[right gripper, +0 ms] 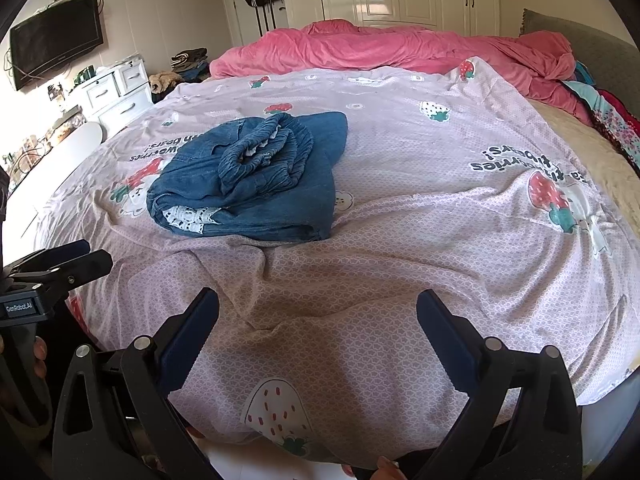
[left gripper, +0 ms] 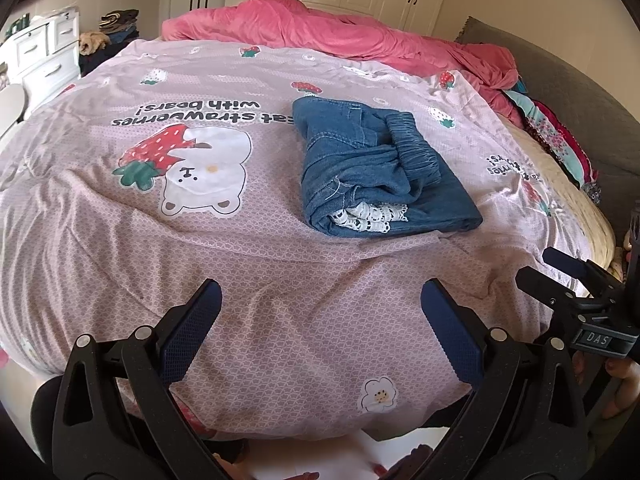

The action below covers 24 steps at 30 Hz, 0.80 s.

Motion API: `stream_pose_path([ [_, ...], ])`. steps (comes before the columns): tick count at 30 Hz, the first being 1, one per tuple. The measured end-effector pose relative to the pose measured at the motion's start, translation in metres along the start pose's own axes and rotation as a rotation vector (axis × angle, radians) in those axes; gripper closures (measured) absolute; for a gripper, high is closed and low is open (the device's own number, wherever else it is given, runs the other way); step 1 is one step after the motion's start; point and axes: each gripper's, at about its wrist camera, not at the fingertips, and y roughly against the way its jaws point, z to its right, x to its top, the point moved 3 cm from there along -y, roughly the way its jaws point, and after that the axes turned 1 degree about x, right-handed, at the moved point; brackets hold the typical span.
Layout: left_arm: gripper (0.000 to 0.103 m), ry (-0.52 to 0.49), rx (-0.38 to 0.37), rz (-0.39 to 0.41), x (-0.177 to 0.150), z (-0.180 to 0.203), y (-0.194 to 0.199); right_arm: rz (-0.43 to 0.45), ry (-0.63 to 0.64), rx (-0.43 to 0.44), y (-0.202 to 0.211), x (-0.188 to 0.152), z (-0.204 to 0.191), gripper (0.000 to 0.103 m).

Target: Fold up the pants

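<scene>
Jaws apart and empty, the left gripper (left gripper: 320,328) faces folded denim pants (left gripper: 380,168) lying ahead, slightly right, on the bed (left gripper: 120,240); from the right gripper (right gripper: 318,336), likewise spread wide, they lie ahead-left, about equally distant from both.

The denim pants (left gripper: 376,168) lay folded into a compact, roughly rectangular bundle on the pink strawberry-and-bear bedsheet (left gripper: 280,260), a little toward 1 o'clock of centre in the left wrist view and toward 10 o'clock in the right wrist view. They were blue, with a gathered elastic waistband (left gripper: 416,152) bunched on top. White lace trim (left gripper: 372,216) peeked out from the near folded edge. The bundle rested flat, its layers slightly uneven and rumpled.
</scene>
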Motion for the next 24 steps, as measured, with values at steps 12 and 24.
stream_pose_path([
  [12, 0.009, 0.001, 0.001, -0.001, 0.0003, 0.0, 0.0006, 0.0, -0.001, -0.002, 0.0005, 0.0, 0.0006, 0.004],
  [24, 0.009, -0.003, 0.005, -0.005, 0.0001, 0.001, 0.0022, -0.003, -0.004, -0.006, 0.0015, -0.0008, 0.0016, 0.004],
])
